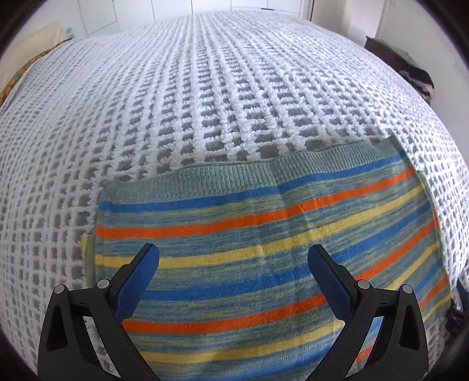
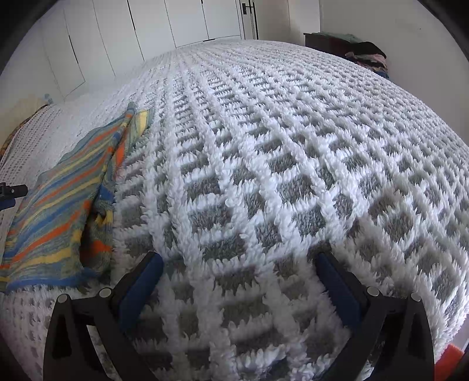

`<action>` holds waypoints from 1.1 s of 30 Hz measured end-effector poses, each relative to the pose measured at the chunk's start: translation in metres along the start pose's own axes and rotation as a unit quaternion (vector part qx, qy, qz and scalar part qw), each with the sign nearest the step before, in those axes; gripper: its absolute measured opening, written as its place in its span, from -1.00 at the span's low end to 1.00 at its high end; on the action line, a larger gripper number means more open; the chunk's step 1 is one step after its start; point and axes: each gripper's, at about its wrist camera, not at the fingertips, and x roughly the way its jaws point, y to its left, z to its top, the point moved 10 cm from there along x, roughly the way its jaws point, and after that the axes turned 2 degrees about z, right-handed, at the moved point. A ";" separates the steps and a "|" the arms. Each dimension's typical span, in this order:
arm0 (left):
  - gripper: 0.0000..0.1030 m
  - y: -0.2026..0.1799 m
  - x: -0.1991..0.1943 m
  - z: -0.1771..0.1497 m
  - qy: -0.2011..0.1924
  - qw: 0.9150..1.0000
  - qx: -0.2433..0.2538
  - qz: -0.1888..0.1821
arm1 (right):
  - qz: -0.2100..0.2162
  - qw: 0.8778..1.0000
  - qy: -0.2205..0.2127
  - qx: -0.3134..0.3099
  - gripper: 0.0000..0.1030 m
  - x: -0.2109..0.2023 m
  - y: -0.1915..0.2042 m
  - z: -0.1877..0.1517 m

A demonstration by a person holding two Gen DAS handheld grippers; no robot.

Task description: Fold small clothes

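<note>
A small knitted garment with blue, orange and yellow stripes and a green ribbed hem lies flat on the white and grey checked blanket. My left gripper hovers just over its near part, open, with nothing between the blue pads. In the right wrist view the same striped garment lies at the far left, folded over itself in layers. My right gripper stands open over bare blanket, to the right of the garment and apart from it. A bit of the left gripper's black body shows at the left edge.
The blanket covers a wide bed. White cupboard doors line the far wall. A dark nightstand with piled clothes stands at the far right. A patterned cloth peeks out at the bed's far left edge.
</note>
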 end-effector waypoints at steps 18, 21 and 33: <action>0.97 -0.108 -0.085 -0.128 -0.036 0.981 0.186 -0.034 | 0.011 1.000 0.007 -0.001 1.00 0.002 -0.005 0.005; 0.98 -0.158 -0.101 -0.123 -0.051 0.968 0.238 -0.064 | 0.052 0.998 -0.011 0.038 0.99 -0.011 -0.010 0.012; -0.80 -0.279 -0.059 -0.089 -0.043 0.958 0.282 -0.039 | 0.256 0.951 -0.101 0.143 0.99 -0.095 -0.034 0.071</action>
